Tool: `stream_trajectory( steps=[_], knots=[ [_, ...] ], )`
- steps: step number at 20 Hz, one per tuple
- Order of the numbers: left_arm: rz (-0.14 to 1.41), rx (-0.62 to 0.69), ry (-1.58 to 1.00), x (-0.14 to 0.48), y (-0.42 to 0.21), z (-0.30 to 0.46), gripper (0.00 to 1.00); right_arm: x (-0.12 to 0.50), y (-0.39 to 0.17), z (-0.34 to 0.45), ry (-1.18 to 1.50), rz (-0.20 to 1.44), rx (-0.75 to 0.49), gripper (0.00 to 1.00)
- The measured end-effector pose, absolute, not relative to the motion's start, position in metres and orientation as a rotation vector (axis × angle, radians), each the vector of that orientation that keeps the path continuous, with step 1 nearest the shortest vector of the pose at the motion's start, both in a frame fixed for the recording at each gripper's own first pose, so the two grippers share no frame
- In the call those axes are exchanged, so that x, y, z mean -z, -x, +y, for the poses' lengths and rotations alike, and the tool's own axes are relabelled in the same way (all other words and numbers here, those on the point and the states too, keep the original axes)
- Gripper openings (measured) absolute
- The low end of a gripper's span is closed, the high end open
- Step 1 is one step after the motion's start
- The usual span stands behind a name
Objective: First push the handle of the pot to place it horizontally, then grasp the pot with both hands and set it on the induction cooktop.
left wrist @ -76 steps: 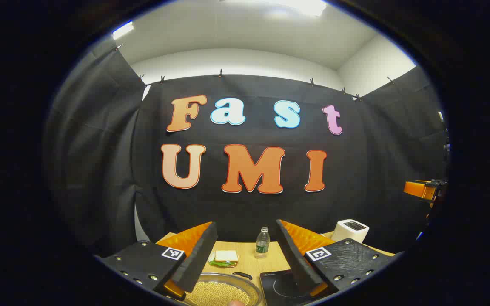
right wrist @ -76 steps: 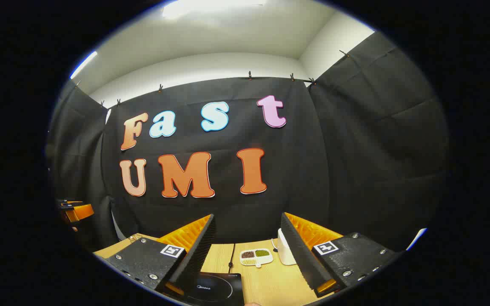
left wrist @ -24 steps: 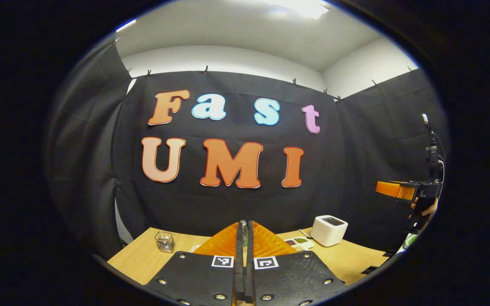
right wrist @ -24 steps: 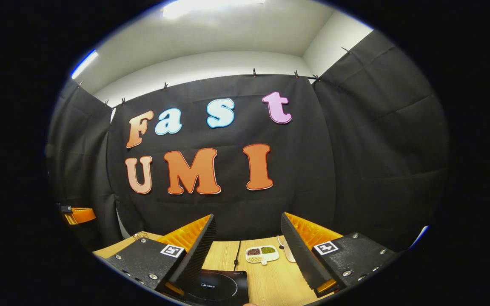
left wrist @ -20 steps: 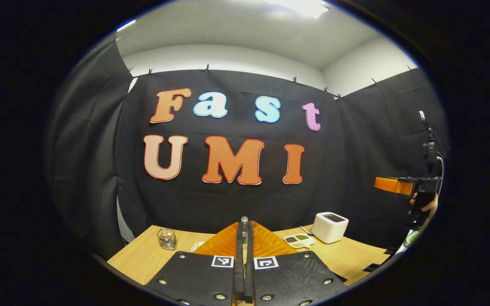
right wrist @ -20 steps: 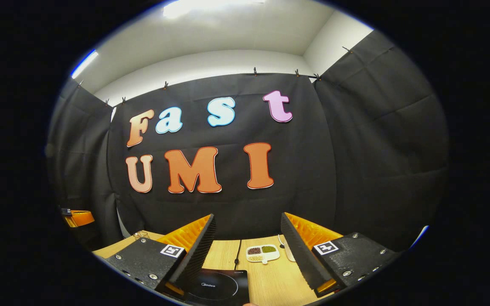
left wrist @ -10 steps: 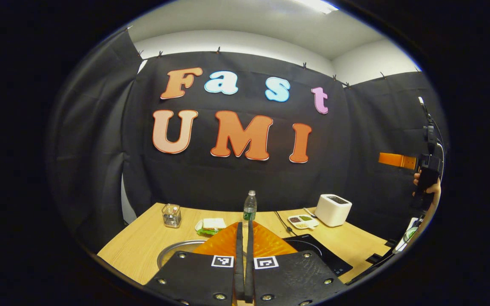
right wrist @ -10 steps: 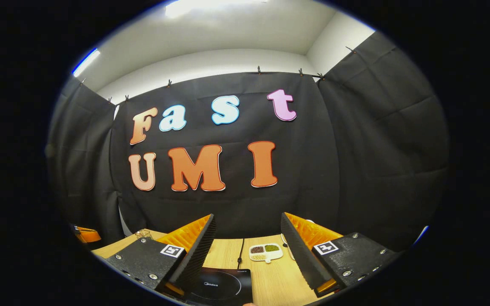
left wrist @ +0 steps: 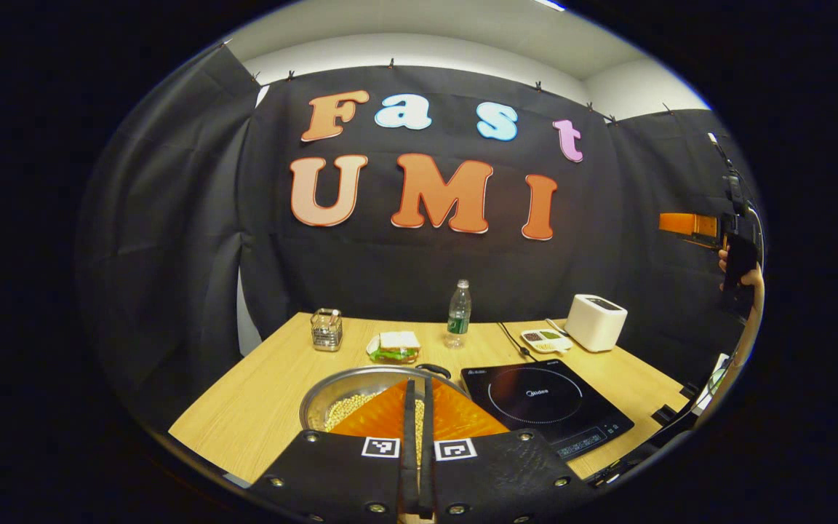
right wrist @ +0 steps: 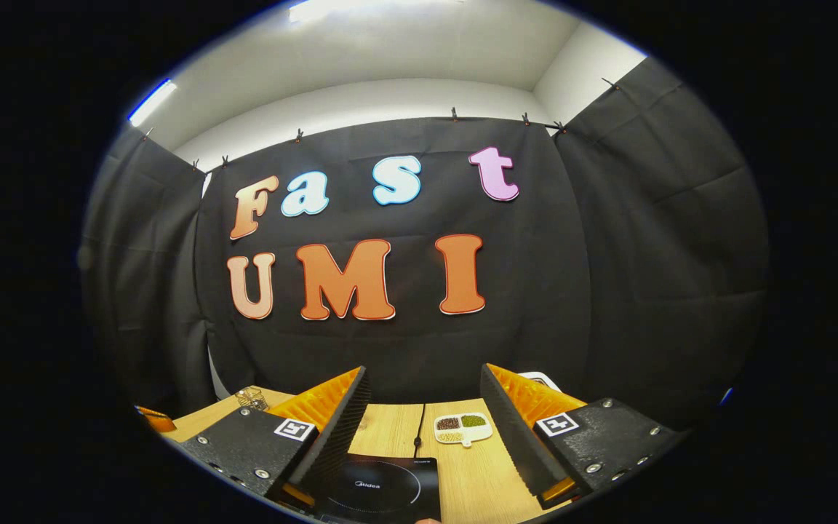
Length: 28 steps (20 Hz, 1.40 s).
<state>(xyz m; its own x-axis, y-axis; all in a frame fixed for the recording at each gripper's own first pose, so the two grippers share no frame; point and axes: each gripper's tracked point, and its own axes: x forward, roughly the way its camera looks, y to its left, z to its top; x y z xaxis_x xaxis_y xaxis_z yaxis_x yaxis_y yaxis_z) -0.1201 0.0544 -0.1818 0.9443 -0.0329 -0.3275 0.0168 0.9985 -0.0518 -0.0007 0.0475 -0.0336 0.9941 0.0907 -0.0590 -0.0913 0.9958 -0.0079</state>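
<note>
While its jaws stand pressed together on nothing, the left gripper [left wrist: 417, 407] hangs over the pot [left wrist: 350, 397] of beans, just left of the induction cooktop [left wrist: 546, 405]. In the right gripper view, the right gripper [right wrist: 425, 416] gapes above the cooktop, whose small logo is blurred.

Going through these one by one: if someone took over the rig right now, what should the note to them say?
Left claw: shut, empty, hovering above the pot.
Right claw: open, empty, held above the induction cooktop.
The pot, holding yellow beans, sits on the table left of the cooktop; its black handle is at the far rim.
Done: nothing visible yet.
Left: push the handle horizontal, grasp the pot with both claws, set it on the cooktop.
</note>
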Motion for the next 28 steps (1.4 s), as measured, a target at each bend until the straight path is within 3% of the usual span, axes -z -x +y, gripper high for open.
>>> stream_trajectory(
  steps=[16, 28],
  knots=[
    [0.648, -0.087, 0.154, 0.323, 0.197, 0.096, 0.02, 0.057, -0.005, 0.067, 0.02, 0.091, -0.124, 0.95],
    [0.721, -0.157, 0.203, 0.369, 0.179, 0.132, 0.03, 0.07, -0.013, 0.086, 0.043, 0.106, -0.139, 0.95]
  ],
)
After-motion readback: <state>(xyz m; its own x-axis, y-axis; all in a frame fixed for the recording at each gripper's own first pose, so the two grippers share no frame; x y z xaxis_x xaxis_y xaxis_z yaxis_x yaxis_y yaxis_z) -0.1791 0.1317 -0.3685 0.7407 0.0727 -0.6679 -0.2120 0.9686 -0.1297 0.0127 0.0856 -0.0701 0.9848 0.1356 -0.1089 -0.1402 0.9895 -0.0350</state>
